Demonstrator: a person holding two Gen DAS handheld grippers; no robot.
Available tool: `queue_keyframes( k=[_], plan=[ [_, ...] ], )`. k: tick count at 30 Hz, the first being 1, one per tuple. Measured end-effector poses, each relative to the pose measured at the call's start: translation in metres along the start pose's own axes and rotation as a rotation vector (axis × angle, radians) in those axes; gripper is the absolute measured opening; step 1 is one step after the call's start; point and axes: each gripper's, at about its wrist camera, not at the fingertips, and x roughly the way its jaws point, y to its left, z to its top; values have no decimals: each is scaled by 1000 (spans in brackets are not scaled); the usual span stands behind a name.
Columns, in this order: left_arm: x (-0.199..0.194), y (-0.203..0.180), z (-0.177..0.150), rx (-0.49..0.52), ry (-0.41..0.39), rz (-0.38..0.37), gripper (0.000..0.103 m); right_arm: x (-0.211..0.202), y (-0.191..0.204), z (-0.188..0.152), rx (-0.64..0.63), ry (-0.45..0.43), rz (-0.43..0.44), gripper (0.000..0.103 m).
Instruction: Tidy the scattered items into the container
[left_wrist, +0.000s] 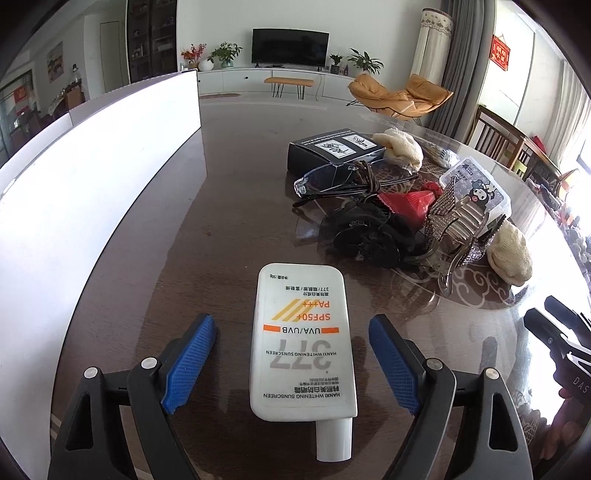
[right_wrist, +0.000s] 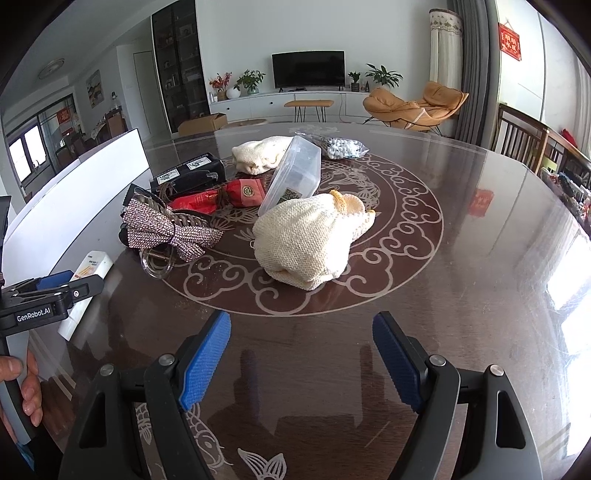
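Currently, the left gripper (left_wrist: 291, 363) is seen with its jaws spread wide; a white sunscreen tube (left_wrist: 301, 343) lies flat on the dark table (left_wrist: 207, 206) between the blue pads (left_wrist: 190, 363), untouched by either. Nothing is held by the right gripper (right_wrist: 301, 360), whose jaws are likewise spread over bare tabletop. A white container (left_wrist: 92, 177) is seen just left of the tube.

Right gripper (right_wrist: 301, 354) open over bare table (right_wrist: 461, 277), cream knitted cloth (right_wrist: 303, 243) ahead, perhaps a hat, sparkly bow (right_wrist: 170, 232) left
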Motion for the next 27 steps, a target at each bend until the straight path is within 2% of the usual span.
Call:
queue_keyframes(
  k=[9,14,27],
  plan=[
    [1,-3,-1,19,9,16,87,-2,0,0,-2,-3,7,80],
    [2,-6,-1,42,22,24,92,-3,0,0,-4,-2,6,80],
    [0,-5,-3,52,26,32,93,-3,0,0,-2,-2,8,80]
  ],
)
